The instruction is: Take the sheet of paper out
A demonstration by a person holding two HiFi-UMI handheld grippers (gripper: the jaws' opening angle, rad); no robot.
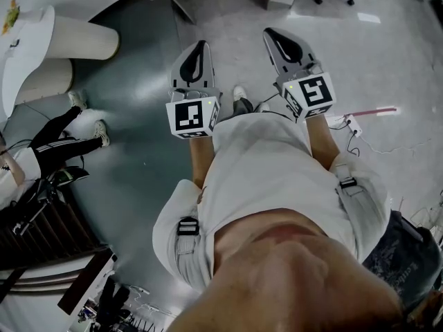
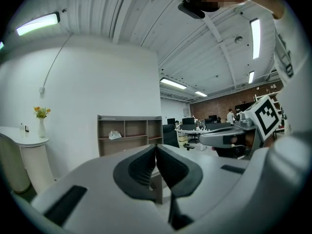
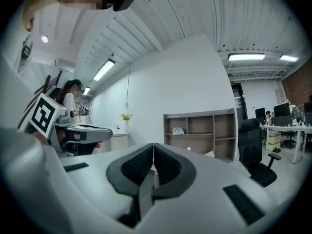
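Note:
No sheet of paper shows in any view. In the head view I hold both grippers out in front of my chest, pointing away over the grey floor. My left gripper (image 1: 201, 45) is shut, its dark pads pressed together with nothing between them (image 2: 156, 149). The right gripper (image 1: 270, 32) is also shut and empty (image 3: 153, 147). They sit side by side, about a hand's width apart, each with its marker cube nearest my body. Each gripper view catches the other gripper at its edge: the right gripper (image 2: 228, 138) and the left gripper (image 3: 80, 130).
A brown open shelf unit (image 2: 129, 133) (image 3: 202, 130) stands against the white wall ahead. A white round counter (image 1: 28, 40) with a vase of flowers (image 2: 41, 118) is at the left. A seated person (image 1: 41, 151) is at my left. An office chair (image 3: 256, 150) and desks stand at the right.

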